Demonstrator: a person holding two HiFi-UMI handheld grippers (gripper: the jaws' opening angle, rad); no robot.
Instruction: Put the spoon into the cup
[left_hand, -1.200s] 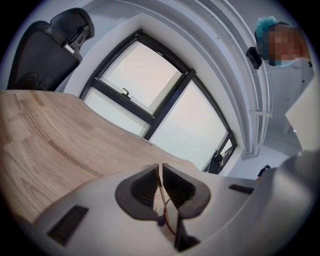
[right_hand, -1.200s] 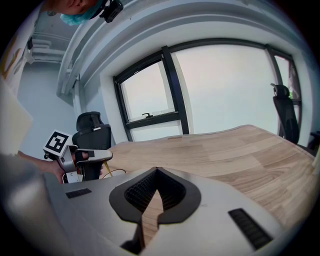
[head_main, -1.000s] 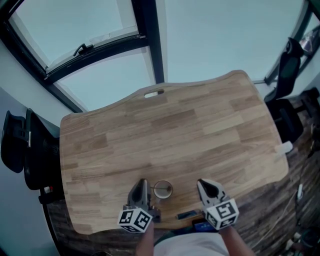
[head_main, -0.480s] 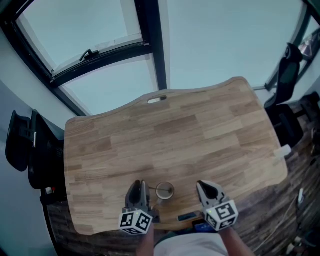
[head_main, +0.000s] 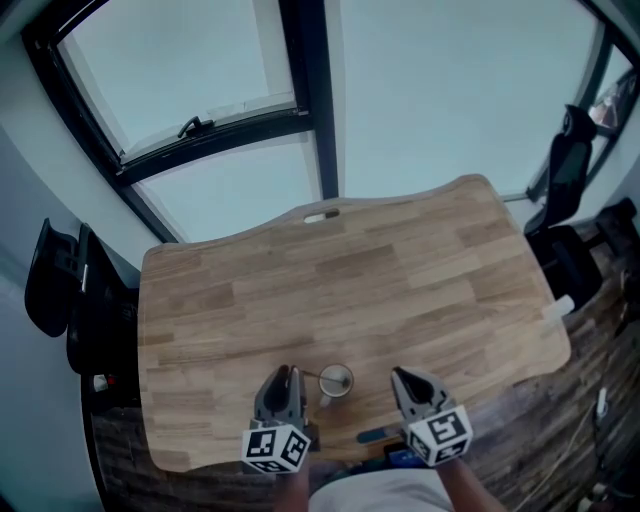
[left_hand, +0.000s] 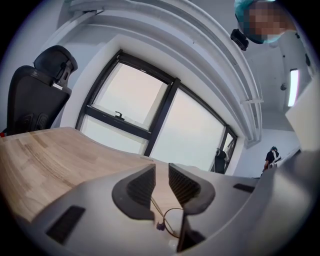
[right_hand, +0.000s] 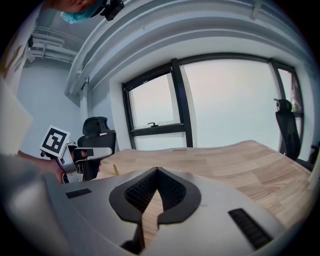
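A small metal cup (head_main: 336, 380) stands near the table's front edge, between my two grippers. A thin spoon handle (head_main: 311, 375) leans out of it toward the left; in the right gripper view a yellowish tip (right_hand: 114, 170) pokes up there. My left gripper (head_main: 283, 384) sits just left of the cup, jaws a narrow gap apart with nothing between them (left_hand: 161, 184). My right gripper (head_main: 410, 384) hangs right of the cup, its jaws meeting at the tips (right_hand: 157, 171) and empty. The cup is hidden in both gripper views.
The wooden table (head_main: 380, 270) stretches away from me toward big windows (head_main: 230, 120). Black office chairs stand at its left end (head_main: 75, 300) and right end (head_main: 565, 170). A small dark object (head_main: 372, 435) lies at the front edge between my hands.
Both grippers and the cup keep almost the same places. The head view has tilted, so the table sits a little higher and to the right in the picture.
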